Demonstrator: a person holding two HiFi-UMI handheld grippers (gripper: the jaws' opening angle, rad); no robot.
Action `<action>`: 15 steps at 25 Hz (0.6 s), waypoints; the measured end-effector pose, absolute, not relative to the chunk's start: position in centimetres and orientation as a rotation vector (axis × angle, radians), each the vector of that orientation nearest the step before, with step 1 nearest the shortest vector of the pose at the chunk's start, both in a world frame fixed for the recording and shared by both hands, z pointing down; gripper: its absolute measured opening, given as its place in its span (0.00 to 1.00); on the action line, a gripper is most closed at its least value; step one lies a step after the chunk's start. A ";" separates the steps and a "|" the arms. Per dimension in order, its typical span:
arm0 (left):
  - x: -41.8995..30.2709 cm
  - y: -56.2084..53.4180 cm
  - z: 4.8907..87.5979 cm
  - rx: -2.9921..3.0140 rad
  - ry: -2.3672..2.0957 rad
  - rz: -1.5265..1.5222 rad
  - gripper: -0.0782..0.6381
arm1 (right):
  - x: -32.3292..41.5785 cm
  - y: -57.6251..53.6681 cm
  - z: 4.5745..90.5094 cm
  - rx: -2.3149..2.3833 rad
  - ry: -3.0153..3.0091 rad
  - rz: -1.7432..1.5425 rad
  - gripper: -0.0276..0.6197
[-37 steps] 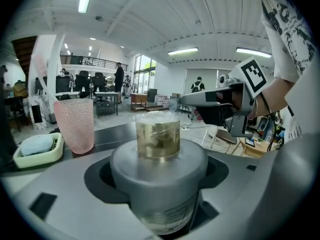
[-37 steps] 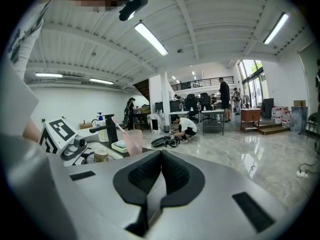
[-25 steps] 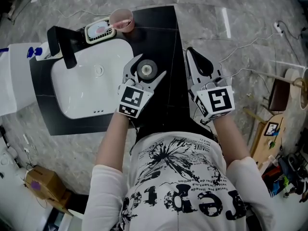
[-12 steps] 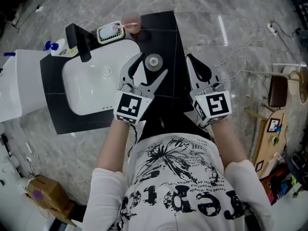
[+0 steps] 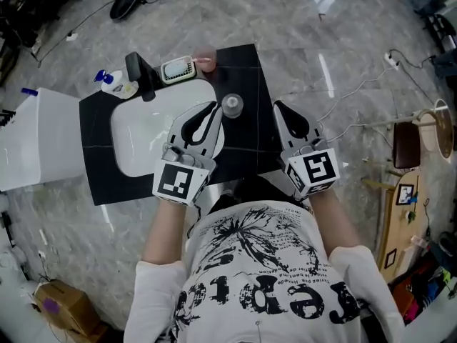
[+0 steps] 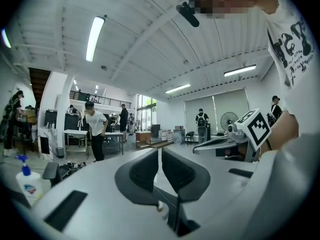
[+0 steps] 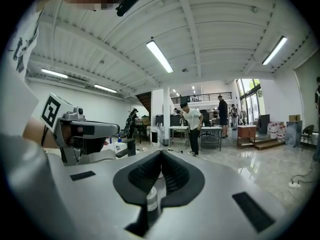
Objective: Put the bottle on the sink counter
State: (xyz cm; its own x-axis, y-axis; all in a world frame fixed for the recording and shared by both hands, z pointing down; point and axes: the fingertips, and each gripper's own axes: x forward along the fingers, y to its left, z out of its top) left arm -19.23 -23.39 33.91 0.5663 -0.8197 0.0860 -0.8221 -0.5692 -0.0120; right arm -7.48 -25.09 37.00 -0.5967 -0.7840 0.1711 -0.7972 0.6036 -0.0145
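Note:
The bottle (image 5: 231, 106), clear with a grey cap, stands upright on the black sink counter (image 5: 246, 70) just right of the white basin (image 5: 146, 134). My left gripper (image 5: 211, 108) sits just left of the bottle, apart from it. Its jaws are closing, nearly together, with nothing between them; the left gripper view shows the same for this gripper (image 6: 159, 154). My right gripper (image 5: 278, 107) is to the right of the bottle, shut and empty, as the right gripper view also shows it (image 7: 161, 156).
A black faucet (image 5: 140, 73), a soap dish (image 5: 178, 69), a pink cup (image 5: 206, 63) and a blue-capped spray bottle (image 5: 107, 81) line the counter's far edge. A white fixture (image 5: 36, 138) stands left of it. Cables (image 5: 357, 84) cross the marble floor; several people stand beyond.
The left gripper's jaws, wide open around the bottle before, have come together beside it. The bottle stays on the counter. The head view has shifted, taking in more floor.

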 end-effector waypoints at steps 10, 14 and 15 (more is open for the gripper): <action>-23.3 -17.5 28.8 2.767 -1.522 0.088 0.13 | -9.6 -20.2 31.5 1.311 -2.722 0.014 0.06; -24.0 -16.4 27.8 2.758 -1.566 0.090 0.13 | -10.1 -19.0 30.4 1.296 -2.741 -0.016 0.06; -24.1 -16.3 27.6 2.758 -1.563 0.087 0.13 | -10.2 -18.8 30.3 1.296 -2.744 -0.012 0.06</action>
State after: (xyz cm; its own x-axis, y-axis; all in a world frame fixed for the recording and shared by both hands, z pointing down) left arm -24.06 -16.27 27.65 0.5128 -0.8579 0.0329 -0.8563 -0.5138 -0.0527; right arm -10.24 -18.84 30.26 -0.6303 -0.7707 0.0932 -0.7698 0.6360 0.0530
